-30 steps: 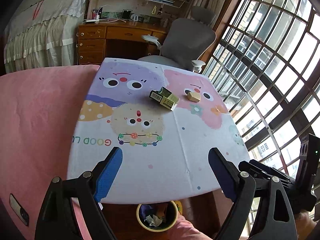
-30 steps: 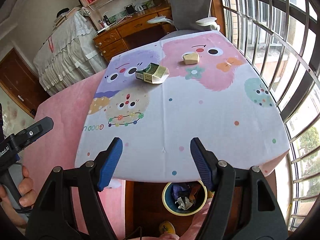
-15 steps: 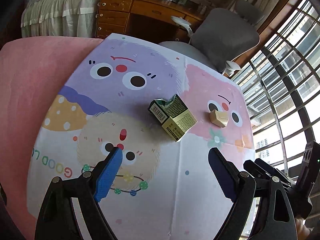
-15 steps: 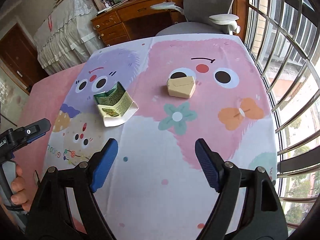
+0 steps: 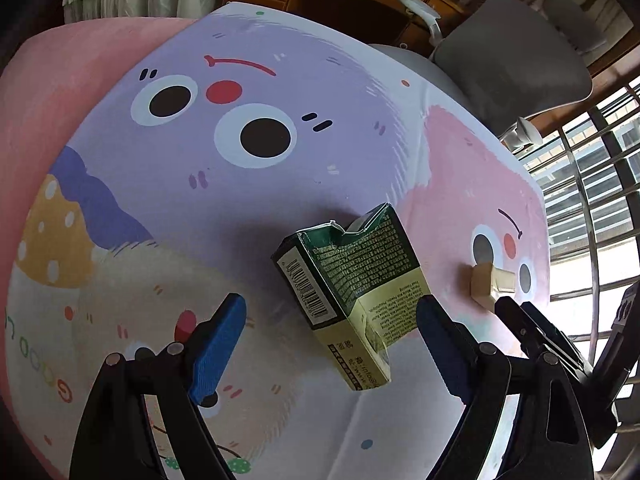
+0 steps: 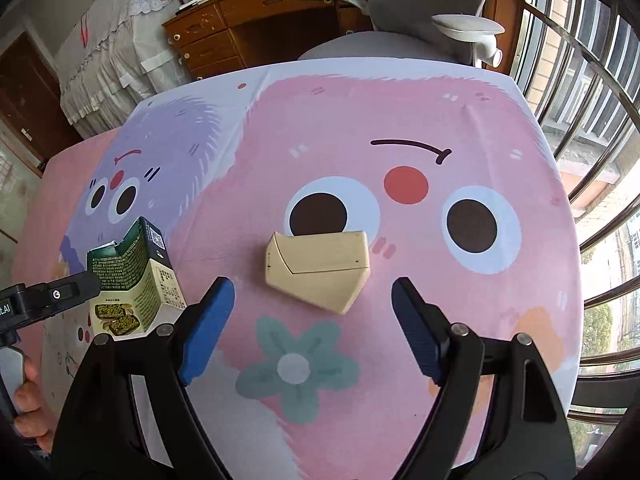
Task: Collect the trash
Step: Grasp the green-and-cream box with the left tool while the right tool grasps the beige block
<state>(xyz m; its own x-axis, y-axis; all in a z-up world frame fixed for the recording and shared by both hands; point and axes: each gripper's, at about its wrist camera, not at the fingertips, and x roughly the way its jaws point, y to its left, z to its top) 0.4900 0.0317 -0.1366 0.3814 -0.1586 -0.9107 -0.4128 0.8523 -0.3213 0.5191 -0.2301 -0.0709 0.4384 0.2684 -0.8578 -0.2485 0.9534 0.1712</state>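
Observation:
A torn green and cream carton [image 5: 352, 292] lies on the cartoon tablecloth [image 5: 248, 184]. My left gripper [image 5: 332, 320] is open, its blue pads on either side of the carton's near end, not touching it. A small beige box [image 6: 318, 270] rests on the pink face of the cloth. My right gripper [image 6: 310, 304] hangs open just in front of it, the box lying between and slightly beyond the fingertips. The same beige box [image 5: 490, 282] shows at the right of the left wrist view, and the carton [image 6: 134, 276] at the left of the right wrist view.
A grey office chair [image 6: 420, 8] stands at the table's far side, with a wooden desk [image 6: 256, 12] behind it. Barred windows [image 6: 592, 92] run along the right. Pink bedding [image 5: 68, 80] lies left of the cloth. A hand [image 6: 28, 408] holds the left tool.
Both grippers have moved forward and down over the table. The carton now sits between the left fingers and the beige box just ahead of the right ones. The floor bin has left view.

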